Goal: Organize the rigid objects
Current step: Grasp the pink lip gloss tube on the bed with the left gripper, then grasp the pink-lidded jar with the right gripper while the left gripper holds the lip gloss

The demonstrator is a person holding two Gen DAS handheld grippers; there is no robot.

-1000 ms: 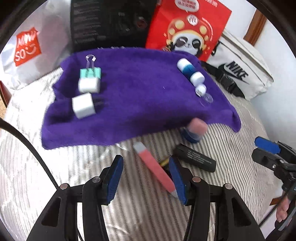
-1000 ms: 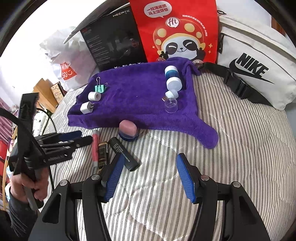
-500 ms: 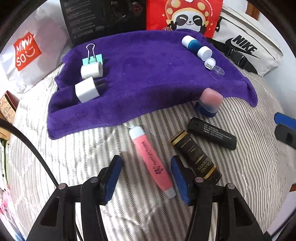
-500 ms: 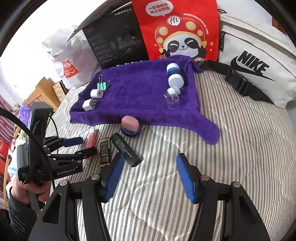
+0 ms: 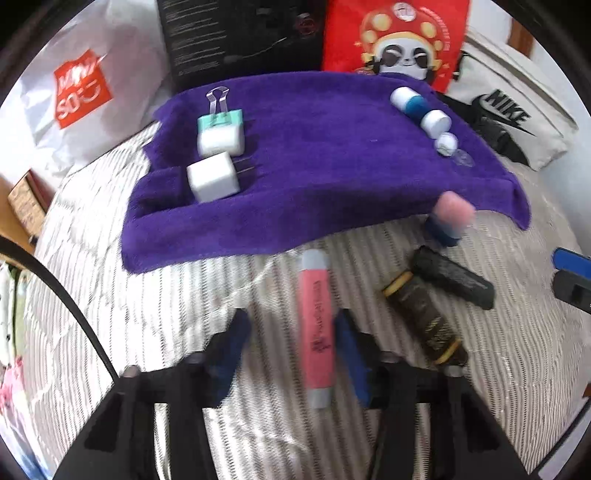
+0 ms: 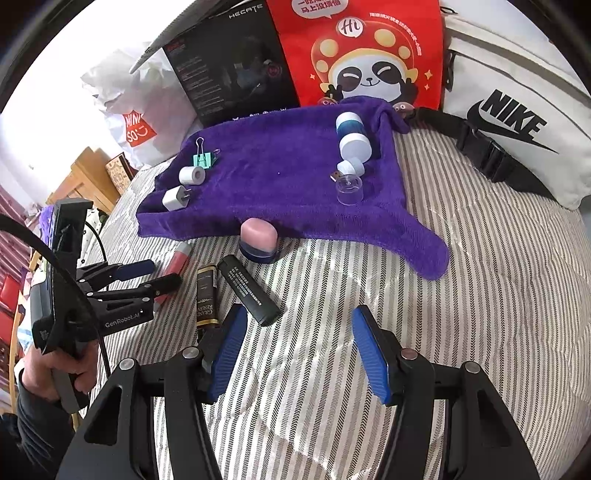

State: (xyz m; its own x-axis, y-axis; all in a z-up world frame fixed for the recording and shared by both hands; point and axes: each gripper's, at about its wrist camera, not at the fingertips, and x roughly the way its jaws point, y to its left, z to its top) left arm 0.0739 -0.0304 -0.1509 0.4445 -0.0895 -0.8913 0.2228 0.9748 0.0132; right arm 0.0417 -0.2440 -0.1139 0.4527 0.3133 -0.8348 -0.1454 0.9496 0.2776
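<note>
A pink tube (image 5: 317, 328) lies on the striped bed, between the open fingers of my left gripper (image 5: 291, 354); it also shows in the right wrist view (image 6: 177, 260), with the left gripper (image 6: 155, 275) around it. Beside it lie a black-and-gold tube (image 5: 424, 321), a black stick (image 5: 454, 277) and a pink-capped blue jar (image 5: 448, 219). On the purple towel (image 5: 314, 166) sit two white chargers (image 5: 214, 177), a teal binder clip (image 5: 219, 118) and white-and-blue containers (image 5: 419, 107). My right gripper (image 6: 299, 350) is open and empty above the bed.
A white Miniso bag (image 5: 81, 92), a black box (image 5: 240, 33), a red panda bag (image 5: 395, 37) and a white Nike bag (image 5: 506, 110) line the far side behind the towel. Wooden furniture (image 6: 85, 181) stands to the left of the bed.
My left gripper has moved forward along the pink tube, which now lies between its fingers. The right gripper has barely moved.
</note>
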